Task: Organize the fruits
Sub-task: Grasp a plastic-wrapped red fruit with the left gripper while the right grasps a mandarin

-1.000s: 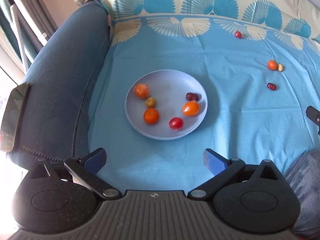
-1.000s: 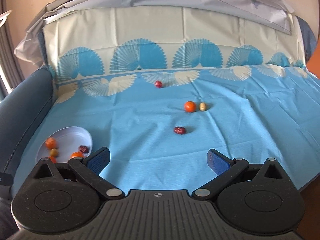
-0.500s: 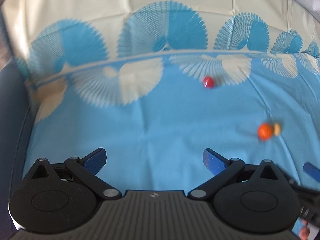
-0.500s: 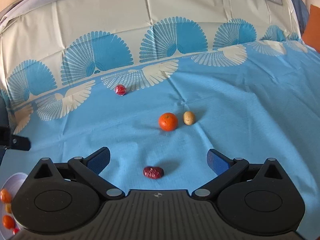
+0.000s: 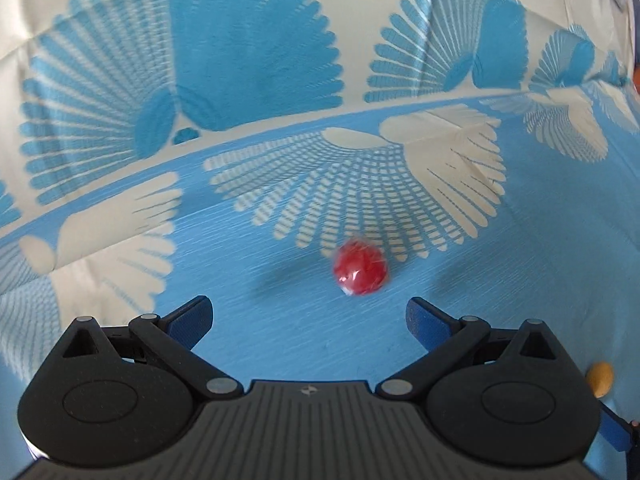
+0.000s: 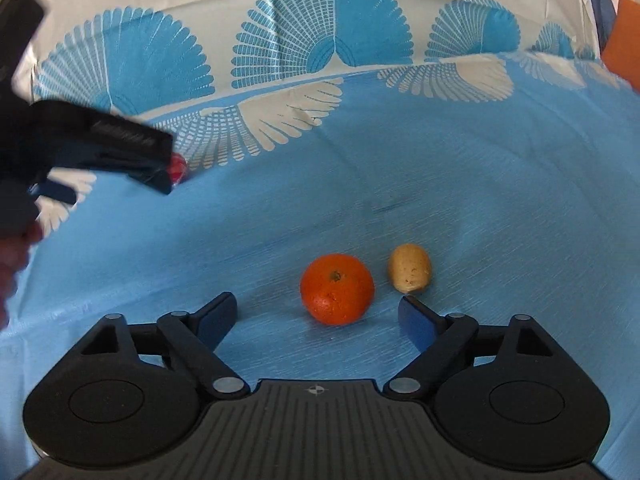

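Observation:
In the left wrist view a small red fruit (image 5: 360,270) lies on the blue cloth (image 5: 280,340), just ahead of my open left gripper (image 5: 308,316) and a little right of its centre. In the right wrist view an orange mandarin (image 6: 337,289) lies just ahead of my open right gripper (image 6: 318,314), between its fingers. A small tan fruit (image 6: 410,268) lies beside the mandarin, just beyond the right fingertip (image 6: 414,320). The left gripper (image 6: 132,156) shows at the left of that view, next to the red fruit (image 6: 178,169).
The blue cloth (image 6: 480,200) with white fan patterns covers the seat and backrest. The tan fruit (image 5: 600,378) shows at the right edge of the left wrist view. An orange object (image 6: 622,56) sits at the far right edge. The plate is out of view.
Both grippers have moved forward. The left one left the plate and closed in on the red fruit. The right one passed the dark red fruit and reached the mandarin.

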Demonstrator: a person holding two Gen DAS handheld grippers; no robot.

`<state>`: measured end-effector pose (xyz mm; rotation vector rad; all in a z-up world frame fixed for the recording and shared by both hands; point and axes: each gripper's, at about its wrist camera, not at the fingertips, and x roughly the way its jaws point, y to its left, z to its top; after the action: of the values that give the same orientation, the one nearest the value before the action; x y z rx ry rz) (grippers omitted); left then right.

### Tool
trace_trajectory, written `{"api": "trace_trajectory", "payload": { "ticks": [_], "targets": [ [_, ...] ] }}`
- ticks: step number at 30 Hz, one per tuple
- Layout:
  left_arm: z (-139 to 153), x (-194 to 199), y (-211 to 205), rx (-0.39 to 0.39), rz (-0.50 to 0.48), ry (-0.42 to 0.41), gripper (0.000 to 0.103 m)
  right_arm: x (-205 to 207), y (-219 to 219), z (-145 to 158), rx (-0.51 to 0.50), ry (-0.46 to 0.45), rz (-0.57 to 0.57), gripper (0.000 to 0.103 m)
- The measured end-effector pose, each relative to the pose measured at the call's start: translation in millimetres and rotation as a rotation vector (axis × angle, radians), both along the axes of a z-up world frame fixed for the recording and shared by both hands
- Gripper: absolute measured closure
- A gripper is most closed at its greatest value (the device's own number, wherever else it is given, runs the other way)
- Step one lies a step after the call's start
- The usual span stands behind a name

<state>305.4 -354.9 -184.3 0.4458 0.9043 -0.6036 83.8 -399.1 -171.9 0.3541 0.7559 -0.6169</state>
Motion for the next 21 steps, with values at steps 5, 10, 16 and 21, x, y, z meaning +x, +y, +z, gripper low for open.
{"api": "trace_trajectory", "payload": {
  "ticks": [5,10,16,21],
  "targets": [
    [0,3,-16,0.022,-0.053,-0.076,0.011,1,4,-3,-0.051,-0.016,0.012,0.032],
    [10,8,-12,-0.004,-0.03,-0.006,0.069,-6,5,-1,-0.04,-0.044,-0.004,0.066],
    [47,-23,34,-0.022,0.03,-0.021,0.069,-25,11,15,-0.031,-0.13,0.01,0.066],
    [104,-87,98,0.002,0.098,-0.061,0.069,-59,23,66,-0.069,-0.231,0.012,0.066]
  ]
}}
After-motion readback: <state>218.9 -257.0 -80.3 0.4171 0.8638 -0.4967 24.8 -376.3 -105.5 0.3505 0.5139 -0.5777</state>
